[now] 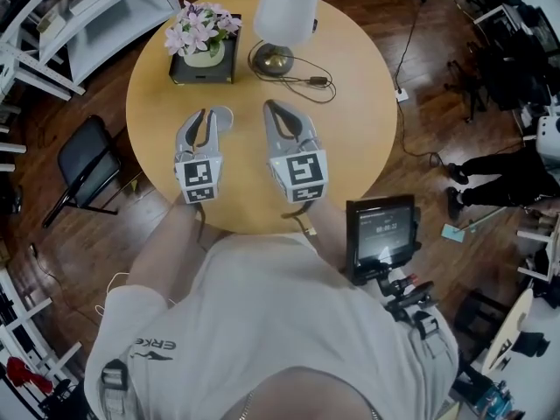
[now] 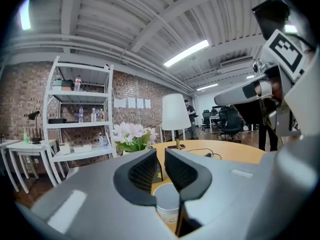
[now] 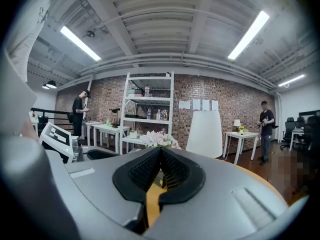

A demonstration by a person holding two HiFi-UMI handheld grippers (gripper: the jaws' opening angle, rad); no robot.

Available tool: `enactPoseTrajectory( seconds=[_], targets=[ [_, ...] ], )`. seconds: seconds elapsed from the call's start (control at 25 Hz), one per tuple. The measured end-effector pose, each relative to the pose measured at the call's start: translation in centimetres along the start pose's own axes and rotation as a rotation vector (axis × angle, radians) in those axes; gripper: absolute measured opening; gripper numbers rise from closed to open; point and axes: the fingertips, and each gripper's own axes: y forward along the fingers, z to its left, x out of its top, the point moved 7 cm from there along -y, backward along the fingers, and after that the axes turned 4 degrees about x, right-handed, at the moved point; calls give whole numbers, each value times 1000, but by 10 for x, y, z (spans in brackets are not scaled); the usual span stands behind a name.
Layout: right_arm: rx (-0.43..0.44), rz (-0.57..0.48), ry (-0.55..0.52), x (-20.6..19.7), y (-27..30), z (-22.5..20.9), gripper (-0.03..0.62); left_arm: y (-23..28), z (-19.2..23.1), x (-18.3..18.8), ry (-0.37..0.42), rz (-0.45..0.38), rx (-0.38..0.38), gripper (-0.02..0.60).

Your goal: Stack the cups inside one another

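Both over round table, brick wall behind: left hand-held gripper barely parted, right hand-held gripper closed.

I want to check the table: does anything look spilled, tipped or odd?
Nothing stands out. The cup stands upright by the left gripper, the lamp and flowers are upright too, and no spill shows.

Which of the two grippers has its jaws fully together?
The right gripper: its jaws meet with nothing between them, while the left gripper shows a narrow gap.
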Motion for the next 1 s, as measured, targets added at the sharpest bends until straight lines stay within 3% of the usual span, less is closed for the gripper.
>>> enactPoseTrajectory(
  seconds=[0.16, 0.48, 1.0],
  targets=[
    [-4, -41, -14, 17, -10, 7, 14, -18, -2, 33, -9, -87, -4, 2],
    [-22, -100, -31, 38, -35, 23, 14, -52, -4, 80, -58, -214, -43, 2],
    [-95, -79, -33, 30, -86, 50, 14, -94, -22, 82, -81, -249, -119, 2]
  ],
)
